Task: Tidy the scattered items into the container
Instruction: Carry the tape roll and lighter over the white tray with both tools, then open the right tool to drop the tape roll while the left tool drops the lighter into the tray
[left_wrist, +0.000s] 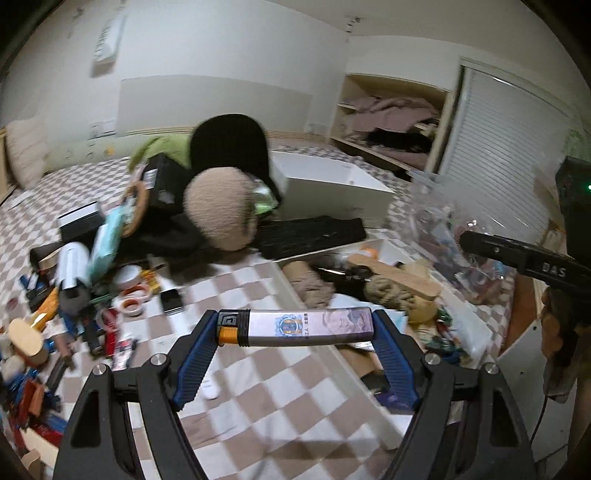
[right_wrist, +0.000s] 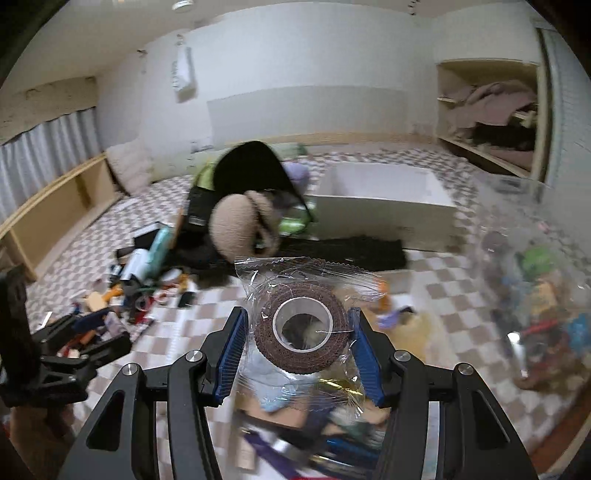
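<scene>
Now both loaded: left gripper (left_wrist: 295, 328) clamps lighter (left_wrist: 295, 326) crosswise by ends, lower centre; right gripper (right_wrist: 297, 336) pinches wrapped tape roll (right_wrist: 301, 328) sidewise. Bin (left_wrist: 476, 332) lower right, likely drop point.

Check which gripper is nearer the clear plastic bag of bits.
Right. In the left wrist view the right gripper overlaps the clear plastic bag, holding a tape roll. The left gripper, clamping a lighter, sits nearer the pile of scattered items.

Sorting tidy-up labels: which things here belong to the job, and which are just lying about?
Job:
left gripper shut on lighter
right gripper shut on wrapped tape roll
scattered pile
white container

Lying about:
pillow
shelf bedding
</scene>
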